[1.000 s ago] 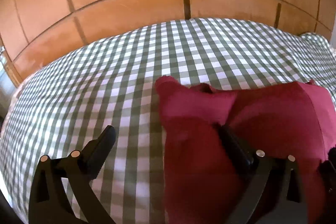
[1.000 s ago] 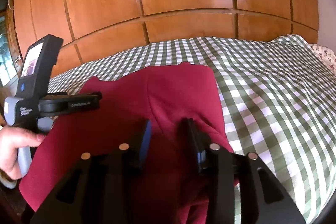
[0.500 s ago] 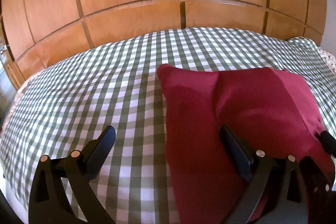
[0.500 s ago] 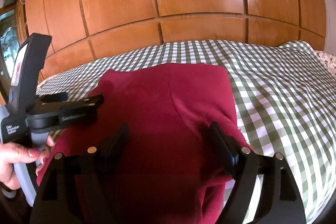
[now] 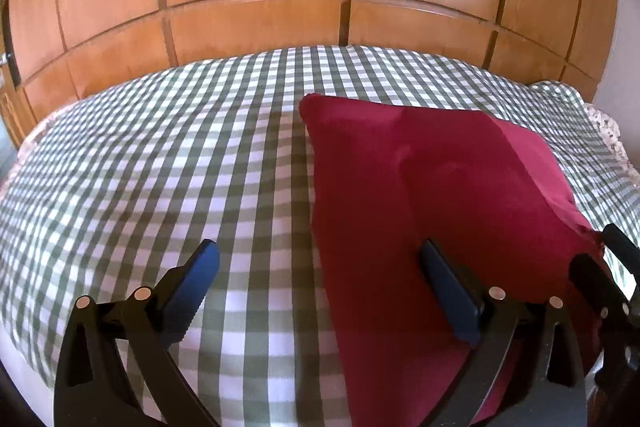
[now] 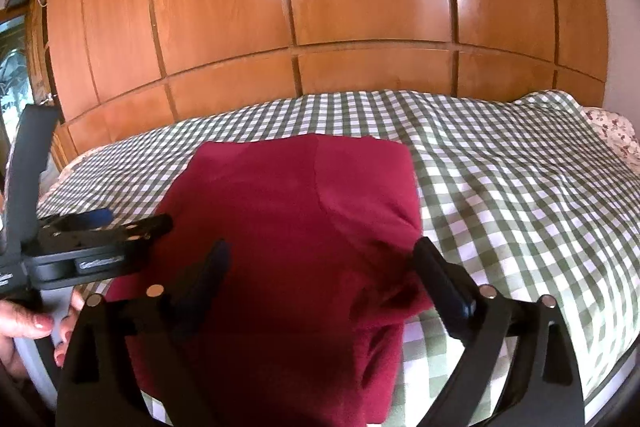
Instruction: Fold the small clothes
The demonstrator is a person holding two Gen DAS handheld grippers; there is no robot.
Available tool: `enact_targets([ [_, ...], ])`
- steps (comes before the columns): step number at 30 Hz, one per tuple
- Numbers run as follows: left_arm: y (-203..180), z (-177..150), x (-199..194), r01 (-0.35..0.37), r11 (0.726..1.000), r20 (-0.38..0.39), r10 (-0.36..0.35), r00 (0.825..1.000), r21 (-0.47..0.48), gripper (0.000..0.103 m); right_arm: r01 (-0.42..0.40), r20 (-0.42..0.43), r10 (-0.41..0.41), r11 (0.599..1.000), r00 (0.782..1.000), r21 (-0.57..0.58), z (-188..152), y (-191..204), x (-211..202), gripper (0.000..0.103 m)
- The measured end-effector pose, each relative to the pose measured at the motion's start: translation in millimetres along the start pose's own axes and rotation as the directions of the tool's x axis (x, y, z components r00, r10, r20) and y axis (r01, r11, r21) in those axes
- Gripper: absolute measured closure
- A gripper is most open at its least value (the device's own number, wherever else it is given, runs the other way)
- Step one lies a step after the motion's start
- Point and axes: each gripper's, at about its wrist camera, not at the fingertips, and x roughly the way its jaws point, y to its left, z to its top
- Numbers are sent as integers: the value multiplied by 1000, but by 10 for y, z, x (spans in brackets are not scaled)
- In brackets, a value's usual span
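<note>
Garment (image 6: 288,227) between right hand-held gripper (image 6: 320,267) fingers

Dark red garment (image 6: 288,227), soft knit-looking fabric, lying folded on a green-and-white checked bedcover (image 5: 160,167). Roughly rectangular shape, far edge fairly straight with squared corners, a seam or fold line running down the top layer. Near end hangs over the bed's near edge, bunched and wrinkled at the near right corner. Sits toward the near side of the bed, flat on top, layers doubled over.
</note>
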Motion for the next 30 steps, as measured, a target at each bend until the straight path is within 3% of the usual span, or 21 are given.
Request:
enact_targets([
  [7,65,-66,-47,34,998,-15,-35,999,-49,4,54,-47,-49,994,998,91,-37,-254,43,7],
  [12,178,-117,-72,141,984,-51,-147,988,-106,4,-23,-122,56,966,991,256,-129,-550,172,4],
  [16,367,-199,-13,288,931,-76,-311,947,-224,4,-99,-157,160,935,975,340,-187,-661,264,3],
  [17,429,-239,18,340,902,-79,-372,925,-266,4,-114,-163,184,924,969,366,-200,-696,286,2],
  [20,487,-315,67,414,852,-77,-459,885,-321,4,-157,-166,248,890,954,429,-219,-796,328,2],
  [25,300,-379,71,501,830,-104,-536,838,-244,4,-212,-159,315,862,936,460,-167,-855,392,2],
  [28,173,-421,60,519,835,-115,-543,832,-186,4,-260,-150,364,846,919,465,-110,-833,456,7],
  [30,132,-419,77,537,824,-117,-560,820,-181,4,-268,-159,373,849,914,455,-90,-783,501,14],
])
